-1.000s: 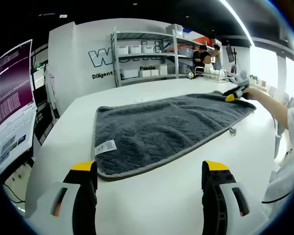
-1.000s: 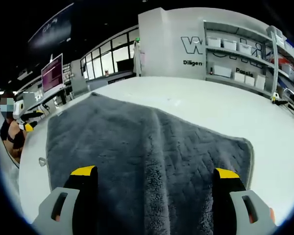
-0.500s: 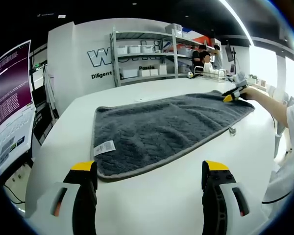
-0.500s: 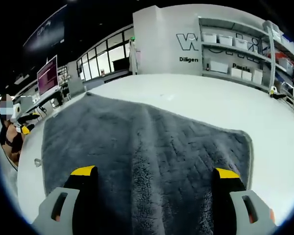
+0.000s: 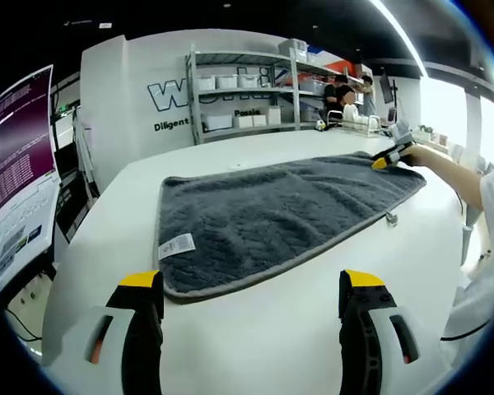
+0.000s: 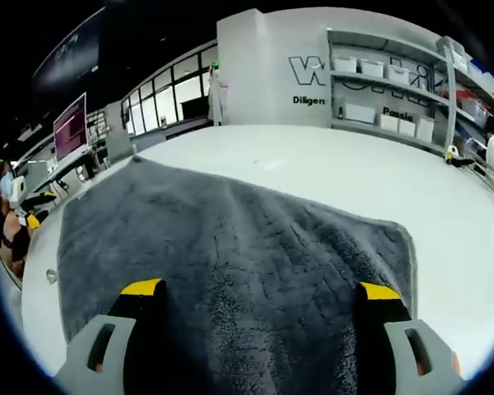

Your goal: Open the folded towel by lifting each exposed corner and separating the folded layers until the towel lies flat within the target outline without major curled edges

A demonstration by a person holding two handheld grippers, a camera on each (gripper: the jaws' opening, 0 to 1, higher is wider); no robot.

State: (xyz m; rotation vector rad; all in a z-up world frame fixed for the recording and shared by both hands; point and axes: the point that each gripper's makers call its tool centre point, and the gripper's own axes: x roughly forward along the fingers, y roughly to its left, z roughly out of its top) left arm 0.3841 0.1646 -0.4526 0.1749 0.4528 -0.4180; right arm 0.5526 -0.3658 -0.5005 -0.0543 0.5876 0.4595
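the grey towel (image 5: 272,218) lies spread out on the white table (image 5: 255,337), its white label (image 5: 176,246) at the near corner. the left gripper (image 5: 251,309) hangs at 6 o'clock of the towel, jaws spread wide and empty, just short of its edge. the right gripper (image 6: 259,317) sits over the far end, jaws apart, towel (image 6: 230,263) between them, gripping nothing. metal shelving (image 5: 247,90) stands at 12 o'clock.

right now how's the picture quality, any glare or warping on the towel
Left gripper view: the towel is sharp and evenly lit, windows at the right edge blow out white, and the table edge bows from the fisheye. Right gripper view: pile is crisp, slight sheen on the table, shelves curve.
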